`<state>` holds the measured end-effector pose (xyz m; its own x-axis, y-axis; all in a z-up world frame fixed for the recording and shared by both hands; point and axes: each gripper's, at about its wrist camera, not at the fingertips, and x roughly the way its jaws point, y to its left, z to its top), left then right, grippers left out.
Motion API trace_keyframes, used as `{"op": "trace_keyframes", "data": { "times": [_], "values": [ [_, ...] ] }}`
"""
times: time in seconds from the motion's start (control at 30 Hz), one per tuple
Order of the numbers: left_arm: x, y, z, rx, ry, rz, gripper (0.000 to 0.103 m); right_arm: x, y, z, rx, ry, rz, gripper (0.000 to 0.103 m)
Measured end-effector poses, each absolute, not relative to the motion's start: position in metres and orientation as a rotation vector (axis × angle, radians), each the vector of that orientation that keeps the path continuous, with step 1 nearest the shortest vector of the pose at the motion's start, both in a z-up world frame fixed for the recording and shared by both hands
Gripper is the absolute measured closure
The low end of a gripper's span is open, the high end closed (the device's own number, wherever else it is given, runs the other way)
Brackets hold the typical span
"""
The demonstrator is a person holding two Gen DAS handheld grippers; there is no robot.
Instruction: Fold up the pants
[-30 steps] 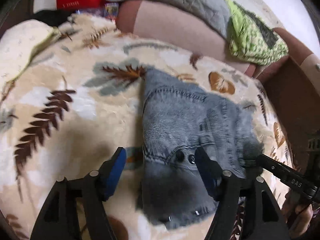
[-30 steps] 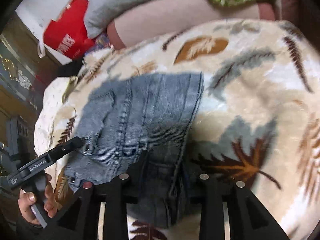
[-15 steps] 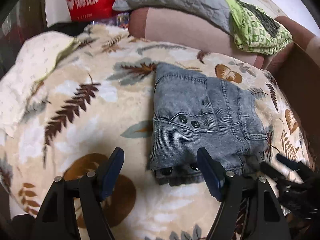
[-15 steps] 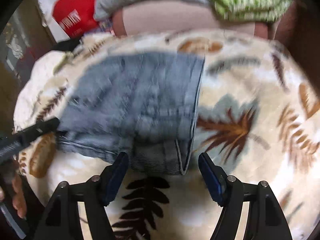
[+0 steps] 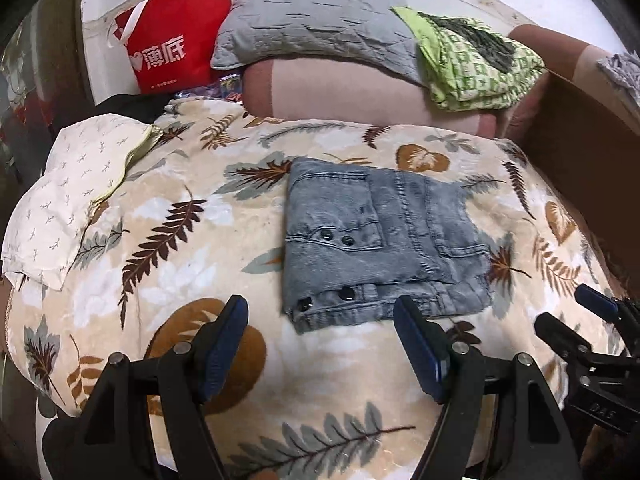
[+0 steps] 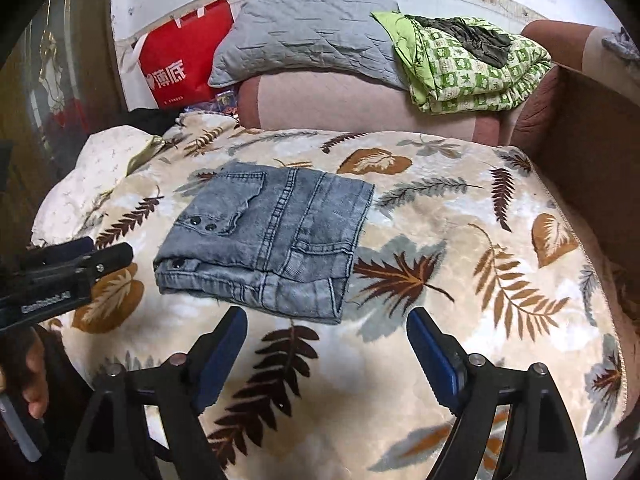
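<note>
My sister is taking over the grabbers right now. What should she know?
Left gripper: jaws open, empty, just short of the jeans.
Right gripper: jaws open, empty, also clear of the jeans.
Jeans: folded into a compact stack, lying flat on the leaf-print blanket, nothing touching them.
Done: the folding looks finished.
Left: probably only a tidy-up. The bottom layer pokes out a little at the near edge, so square it if you want it neat.

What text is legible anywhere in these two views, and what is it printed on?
"薄底": white characters beside a heart on the red bag.
Small white line beneath it: too small to read.
"DAS": right gripper's body, left wrist view.
"GenRobot.AI", blurred: left gripper's body, right wrist view.
</note>
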<state>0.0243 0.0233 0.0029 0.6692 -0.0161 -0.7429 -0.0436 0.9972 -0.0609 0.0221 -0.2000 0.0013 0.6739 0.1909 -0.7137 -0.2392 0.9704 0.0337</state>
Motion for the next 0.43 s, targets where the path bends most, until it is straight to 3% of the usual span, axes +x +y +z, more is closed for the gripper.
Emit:
{"op": "trace_keyframes", "data": {
  "times": [0.13,0.33,0.43],
  "values": [
    [0.025,0.018,0.01,-0.084,0.836,0.002,0.024,0.022,-0.2,0.004,-0.09,0.788,0.232,0.019],
    [0.024,0.016,0.014,-0.065,0.815,0.01,0.002,0.022,-0.199,0.005,-0.095,0.786,0.239,0.019],
    [0.024,0.018,0.016,-0.068,0.804,0.011,0.002,0.023,-0.196,0.006,-0.096,0.783,0.243,0.019]
  ]
}}
